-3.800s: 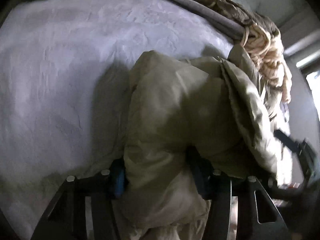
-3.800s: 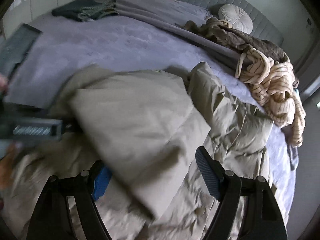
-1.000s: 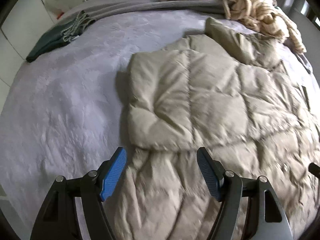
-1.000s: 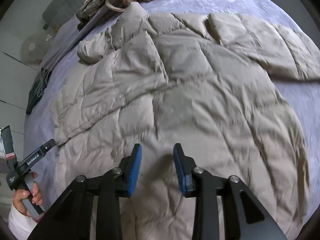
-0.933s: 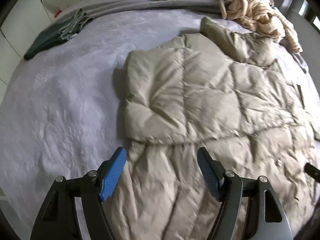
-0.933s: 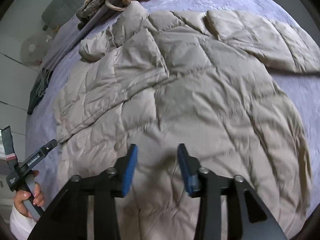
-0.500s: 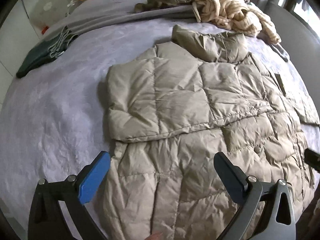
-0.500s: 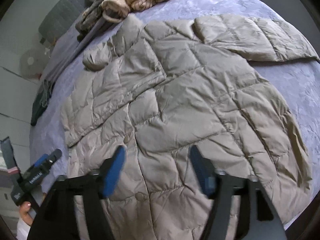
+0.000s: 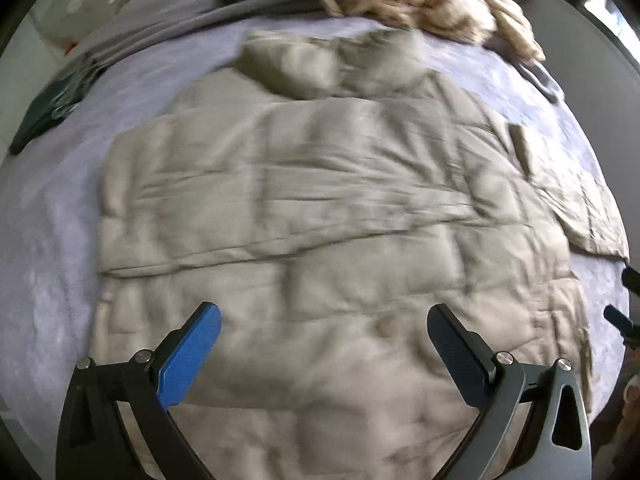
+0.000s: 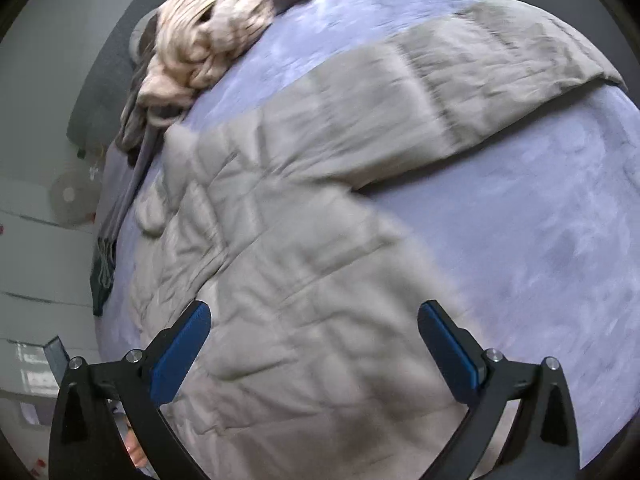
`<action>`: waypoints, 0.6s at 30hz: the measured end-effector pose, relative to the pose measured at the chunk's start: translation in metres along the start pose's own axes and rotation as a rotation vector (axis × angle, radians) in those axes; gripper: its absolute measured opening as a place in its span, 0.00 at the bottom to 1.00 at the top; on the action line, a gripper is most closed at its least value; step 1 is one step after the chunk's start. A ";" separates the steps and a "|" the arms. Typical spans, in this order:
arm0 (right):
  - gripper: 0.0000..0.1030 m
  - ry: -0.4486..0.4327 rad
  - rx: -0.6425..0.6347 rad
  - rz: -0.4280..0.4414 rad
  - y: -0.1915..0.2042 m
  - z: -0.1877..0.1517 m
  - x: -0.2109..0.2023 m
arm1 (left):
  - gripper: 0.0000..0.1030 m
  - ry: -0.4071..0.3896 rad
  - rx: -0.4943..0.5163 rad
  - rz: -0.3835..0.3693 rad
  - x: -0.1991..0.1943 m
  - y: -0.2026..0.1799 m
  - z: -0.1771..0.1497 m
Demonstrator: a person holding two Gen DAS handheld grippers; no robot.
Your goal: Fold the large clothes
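Both views are smeared by blur, so the seams of the jacket (image 9: 320, 208) are hard to read. The beige quilted jacket lies flat across the middle of the bed (image 10: 540, 240), one sleeve (image 10: 460, 92) stretched toward the bed's edge. Left gripper (image 9: 323, 326) and right gripper (image 10: 314, 322) both gape wide above it, holding nothing.

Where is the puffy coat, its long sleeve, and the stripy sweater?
puffy coat (image 9: 320, 216), left wrist view, middle of the quilted body.
sleeve (image 10: 460, 92), right wrist view, middle of the outstretched arm.
stripy sweater (image 10: 208, 28), right wrist view, middle of the crumpled heap.
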State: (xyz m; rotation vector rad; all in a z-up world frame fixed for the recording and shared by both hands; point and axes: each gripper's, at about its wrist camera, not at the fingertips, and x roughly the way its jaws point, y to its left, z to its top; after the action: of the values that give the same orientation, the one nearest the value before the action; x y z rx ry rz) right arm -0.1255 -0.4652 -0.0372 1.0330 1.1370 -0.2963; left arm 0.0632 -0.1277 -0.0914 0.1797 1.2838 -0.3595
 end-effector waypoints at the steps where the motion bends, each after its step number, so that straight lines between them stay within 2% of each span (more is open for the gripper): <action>1: 1.00 0.000 0.017 -0.003 -0.014 0.008 -0.003 | 1.00 0.008 0.011 -0.006 0.003 -0.018 0.002; 6: 1.00 -0.012 0.160 0.002 -0.081 0.043 -0.012 | 1.00 0.016 0.037 -0.027 0.006 -0.073 0.012; 12: 1.00 -0.101 0.384 0.080 -0.156 0.085 -0.016 | 1.00 0.019 0.058 -0.005 0.009 -0.107 0.021; 18: 1.00 -0.225 0.598 0.256 -0.211 0.120 -0.013 | 1.00 0.023 0.049 0.027 0.012 -0.112 0.028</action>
State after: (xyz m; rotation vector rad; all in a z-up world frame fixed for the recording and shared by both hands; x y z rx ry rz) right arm -0.1993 -0.6770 -0.1311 1.6098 0.7096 -0.5514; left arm 0.0509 -0.2431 -0.0876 0.2425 1.2944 -0.3668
